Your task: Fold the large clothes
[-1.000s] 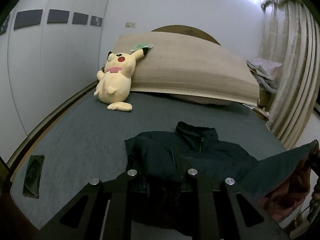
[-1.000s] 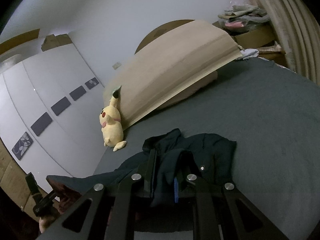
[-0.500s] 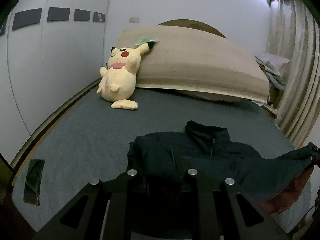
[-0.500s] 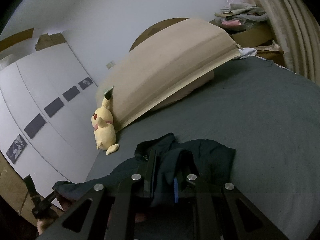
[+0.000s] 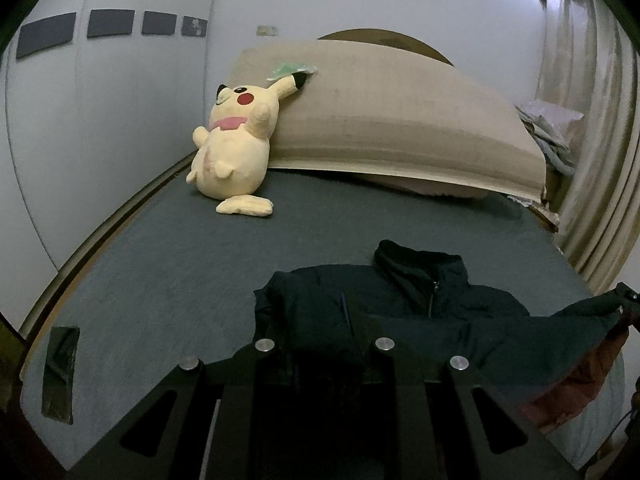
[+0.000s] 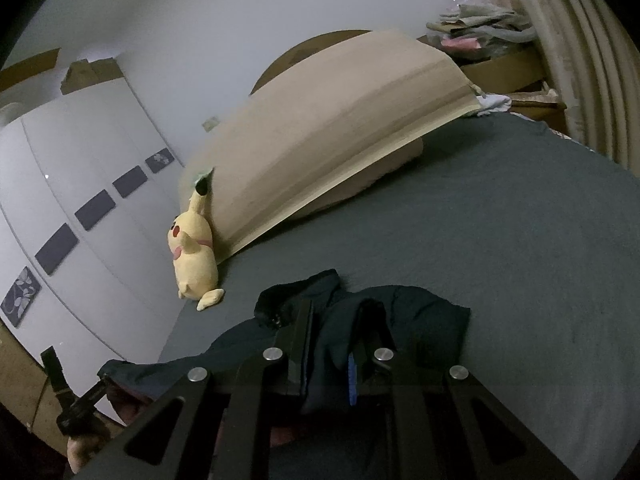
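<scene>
A dark jacket (image 5: 404, 300) lies on the grey bed (image 5: 168, 280), collar toward the headboard, its zip visible at the chest; the lower hem is lifted off the sheet and spans between the two grippers. The left gripper (image 5: 322, 344) points downward across the bed, its fingers nearly together and clamped on a bunched fold of the jacket at one lower corner. The right gripper (image 6: 334, 344) points down likewise, its fingers (image 6: 302, 336) nearly together and clamped on the opposite corner, a blue pad showing on the inner face of one finger. In the left wrist view, the jacket's far edge rises at the right border toward the other gripper, and a reddish-brown lining (image 5: 572, 392) shows beneath the raised cloth. In the right wrist view, the other gripper (image 6: 80, 408) appears at the lower left, with a hand just below it, too dark to read in detail. Beyond the jacket, well apart from it, a yellow plush toy (image 5: 234, 148) sits on the bed and leans against a tan board (image 5: 400, 120) propped at the head. A dark flat object (image 5: 60, 372) lies near the bed's left edge. White wardrobe doors (image 6: 80, 184) with dark panels stand on one side, curtains (image 5: 592, 140) on the other, and a heap of cloth (image 6: 480, 28) rests beside the curtains.
</scene>
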